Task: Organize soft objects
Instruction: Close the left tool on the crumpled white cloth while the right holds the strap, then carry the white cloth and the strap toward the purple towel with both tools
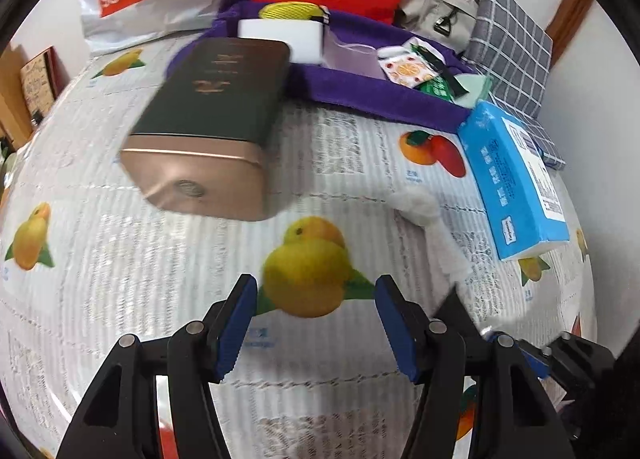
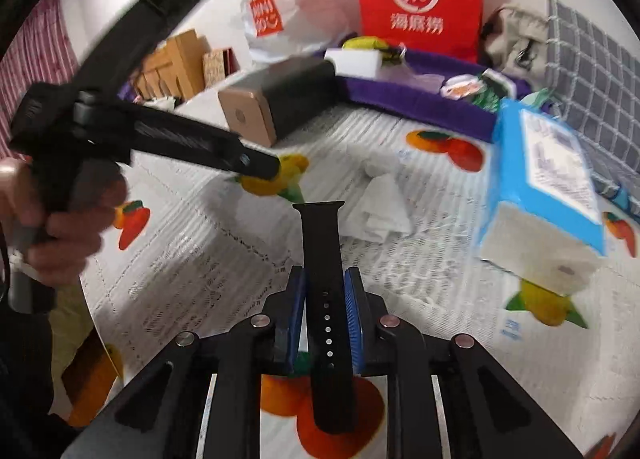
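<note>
A: Where was the watch strap (image 2: 323, 299) at that moment?

B: In the right wrist view it ran up the middle of the lower half of the frame, between the blue fingers (image 2: 354, 323) of the right gripper (image 2: 325, 317). The fingers stood close on either side of it, nearly shut, with only a sliver of gap showing on each side. I could not tell for certain that the pads were pressing on it.

A: And the left gripper (image 1: 316, 323)?

B: About half open at the bottom centre of its own view, with nothing between its fingers, only the fruit-print cloth (image 1: 160, 279) on the counter beneath. A hand (image 2: 60, 227) carried it at the left edge of the right view.

A: How would the strap handle?

B: I judged it light, rubbery and limp. The free end with its connector stuck out past the fingers toward the frame's middle and could droop or swing. Taking it mid-length, across the punched holes, seemed the sound place; the smooth surface might slip under a loose pinch.

A: Other soft things nearby?

B: A crumpled tissue (image 2: 380, 203) lay just above the strap's tip. The blue tissue pack (image 2: 548, 183) sat at the right, and a purple cloth tray (image 2: 420, 107) with sachets ran across the upper middle, behind a green and gold tin (image 2: 280, 95).
</note>
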`<control>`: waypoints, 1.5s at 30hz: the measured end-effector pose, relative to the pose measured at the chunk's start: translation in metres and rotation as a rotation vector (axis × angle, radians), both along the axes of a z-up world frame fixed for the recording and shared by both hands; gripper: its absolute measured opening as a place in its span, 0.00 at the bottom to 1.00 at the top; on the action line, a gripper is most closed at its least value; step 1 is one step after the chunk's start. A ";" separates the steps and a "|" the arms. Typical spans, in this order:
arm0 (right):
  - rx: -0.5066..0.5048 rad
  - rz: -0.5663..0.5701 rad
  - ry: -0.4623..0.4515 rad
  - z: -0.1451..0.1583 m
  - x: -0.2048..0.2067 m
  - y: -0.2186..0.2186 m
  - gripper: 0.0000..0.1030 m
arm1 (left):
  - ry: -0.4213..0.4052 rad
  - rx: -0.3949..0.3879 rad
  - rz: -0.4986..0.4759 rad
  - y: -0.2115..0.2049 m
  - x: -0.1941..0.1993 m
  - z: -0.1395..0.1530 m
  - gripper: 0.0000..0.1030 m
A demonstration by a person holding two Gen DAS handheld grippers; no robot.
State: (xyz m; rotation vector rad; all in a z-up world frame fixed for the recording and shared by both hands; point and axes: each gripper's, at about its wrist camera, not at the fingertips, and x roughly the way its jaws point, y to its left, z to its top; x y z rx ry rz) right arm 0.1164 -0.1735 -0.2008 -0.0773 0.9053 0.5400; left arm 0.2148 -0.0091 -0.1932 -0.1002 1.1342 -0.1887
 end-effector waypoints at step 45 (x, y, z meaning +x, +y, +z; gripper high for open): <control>-0.004 -0.351 0.000 0.039 -0.032 -0.083 0.19 | -0.117 -0.016 0.103 0.032 -0.047 0.016 0.20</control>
